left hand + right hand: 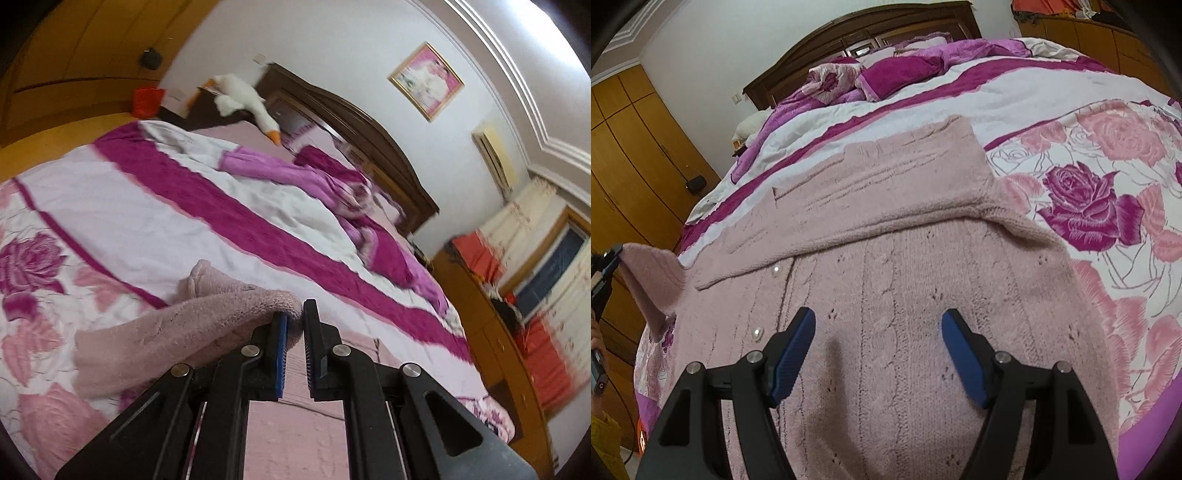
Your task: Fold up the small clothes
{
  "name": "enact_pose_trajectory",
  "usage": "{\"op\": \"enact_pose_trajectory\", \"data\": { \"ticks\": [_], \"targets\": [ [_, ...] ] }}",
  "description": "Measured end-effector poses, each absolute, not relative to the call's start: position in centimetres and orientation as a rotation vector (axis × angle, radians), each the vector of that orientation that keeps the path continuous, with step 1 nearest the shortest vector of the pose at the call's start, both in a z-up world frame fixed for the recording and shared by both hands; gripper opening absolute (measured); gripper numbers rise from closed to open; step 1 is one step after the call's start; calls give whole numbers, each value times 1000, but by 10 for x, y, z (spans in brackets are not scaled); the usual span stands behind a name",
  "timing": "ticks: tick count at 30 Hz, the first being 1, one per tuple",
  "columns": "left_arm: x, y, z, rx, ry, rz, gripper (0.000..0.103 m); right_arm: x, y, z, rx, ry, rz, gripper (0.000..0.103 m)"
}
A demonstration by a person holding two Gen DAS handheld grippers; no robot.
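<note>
**Soft knit, pinched at one sleeve**

Left tongs (295,317) pinch the pink cardigan's (905,295) sleeve, lifted off the bed (1015,99). Right tongs (879,332) hang spread above its body. The knit looks light, limp and stretchy; edges and cuffs likely grip best.

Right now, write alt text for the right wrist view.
A pink knitted cardigan lies spread on a rose-patterned bedspread, one sleeve folded across its chest. The right gripper hovers over it with jaws open and empty. At the left edge, the left gripper lifts the other sleeve.
</note>
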State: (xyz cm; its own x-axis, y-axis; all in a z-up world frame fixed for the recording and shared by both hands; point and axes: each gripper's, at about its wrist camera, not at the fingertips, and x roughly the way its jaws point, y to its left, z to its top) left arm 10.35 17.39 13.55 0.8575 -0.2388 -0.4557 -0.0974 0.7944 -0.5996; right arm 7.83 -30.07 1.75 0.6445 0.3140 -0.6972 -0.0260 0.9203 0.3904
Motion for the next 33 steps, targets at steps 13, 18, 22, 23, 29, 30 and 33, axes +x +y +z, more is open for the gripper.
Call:
{"op": "enact_pose_trajectory", "data": {
  "ticks": [13, 18, 22, 23, 29, 30, 33],
  "targets": [
    [151, 53, 86, -523, 743, -199, 0, 71, -303, 23, 372, 813, 224, 75],
    [162, 26, 46, -455, 878, -203, 0, 75, -308, 13, 406, 844, 228, 75],
    [161, 18, 22, -406, 967, -193, 0, 75, -310, 10, 426, 849, 233, 75],
    [160, 18, 20, -406, 971, -194, 0, 75, -309, 10, 422, 851, 232, 75],
    [137, 24, 33, -363, 1019, -163, 0, 75, -302, 13, 379, 856, 222, 74],
    [130, 26, 37, -358, 1014, -164, 0, 75, -301, 16, 368, 855, 221, 74],
    [107, 35, 50, -318, 1010, -146, 0, 75, -292, 27, 326, 847, 226, 74]
  ]
}}
